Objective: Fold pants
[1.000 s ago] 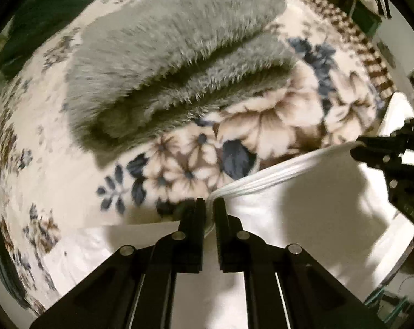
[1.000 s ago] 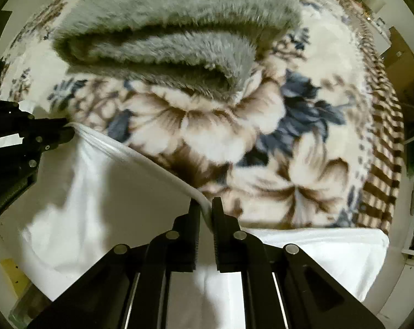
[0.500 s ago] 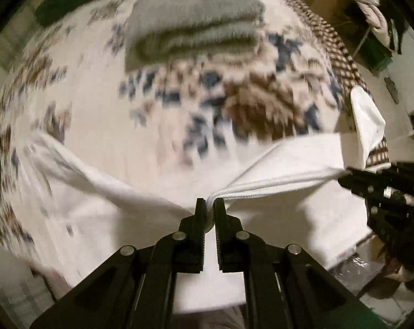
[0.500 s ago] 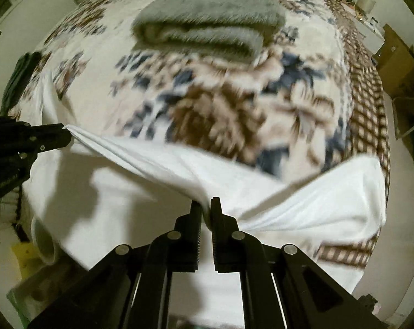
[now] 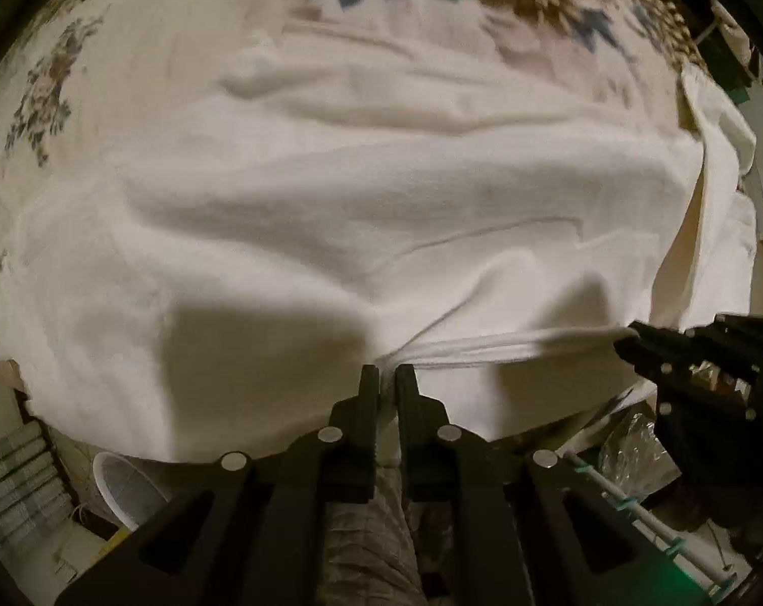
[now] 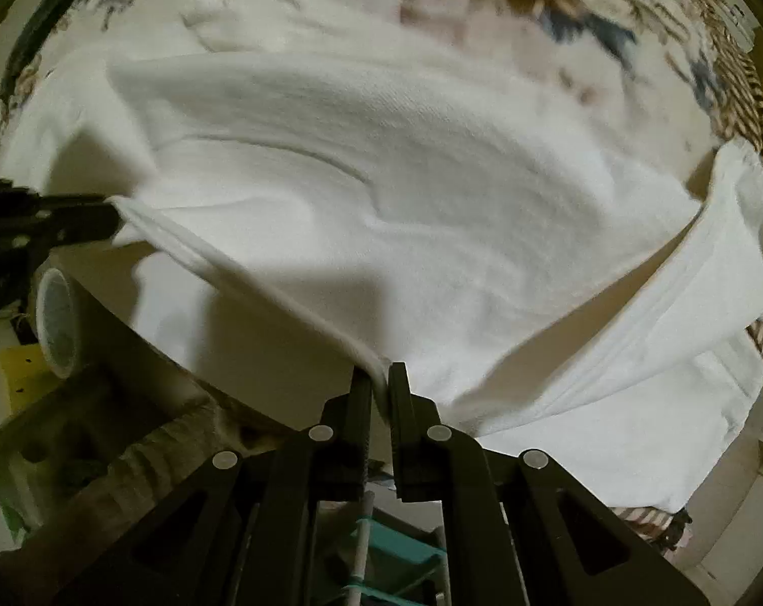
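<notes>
Left wrist view: the left gripper (image 5: 387, 376) is pinched onto the hem of the white pants (image 5: 356, 212), jaws just starting to ease apart. Right gripper (image 6: 380, 376) is clamped on that same hem. Pants lie spread over the floral blanket (image 5: 129, 25).

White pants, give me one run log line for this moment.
step: folding | white pants: on floral blanket | left gripper: opening, hem between | right gripper: shut on hem

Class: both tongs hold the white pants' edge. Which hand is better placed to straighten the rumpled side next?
Right, probably. The right tongs grip the pants nearer the doubled-over flap; the left tongs pinch the edge farther from it.
</notes>
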The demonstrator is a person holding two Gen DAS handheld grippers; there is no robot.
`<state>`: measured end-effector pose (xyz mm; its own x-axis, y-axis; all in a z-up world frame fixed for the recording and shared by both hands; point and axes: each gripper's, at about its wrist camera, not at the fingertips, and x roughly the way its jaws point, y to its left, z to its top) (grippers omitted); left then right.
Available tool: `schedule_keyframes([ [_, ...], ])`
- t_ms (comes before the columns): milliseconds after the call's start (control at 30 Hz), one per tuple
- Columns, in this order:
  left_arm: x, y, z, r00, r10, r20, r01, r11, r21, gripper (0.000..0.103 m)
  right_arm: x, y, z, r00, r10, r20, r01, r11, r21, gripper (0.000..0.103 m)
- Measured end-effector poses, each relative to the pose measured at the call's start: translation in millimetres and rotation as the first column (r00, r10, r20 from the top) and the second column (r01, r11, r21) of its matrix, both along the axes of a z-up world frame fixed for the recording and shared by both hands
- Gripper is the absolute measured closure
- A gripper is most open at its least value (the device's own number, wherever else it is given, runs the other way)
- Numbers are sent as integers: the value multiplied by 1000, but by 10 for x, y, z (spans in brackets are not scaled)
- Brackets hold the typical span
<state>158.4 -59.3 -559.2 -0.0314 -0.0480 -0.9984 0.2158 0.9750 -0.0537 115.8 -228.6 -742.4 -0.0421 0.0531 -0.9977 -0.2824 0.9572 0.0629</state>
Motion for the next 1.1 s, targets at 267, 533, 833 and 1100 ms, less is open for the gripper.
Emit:
schedule_keyframes([
  [267, -27, 2, 333, 994, 66, 91, -75, 993, 96, 70, -191, -232, 231, 995, -100, -17, 100, 994, 38, 15],
  [533, 448, -210, 725, 969, 113, 219, -137, 985, 100, 46, -277, -973, 763, 921, -376, 99, 372, 927, 52, 10],
  [833, 783, -815, 404, 972, 119, 204, -143, 984, 108, 46, 286, -2027, 747, 696, -705, 135, 700, 708, 93, 10],
  [1100, 838, -979, 117, 981, 89, 175, -114, 984, 136, 46, 916, -2205, 331, 646, -751, 139, 750, 658, 67, 13],
])
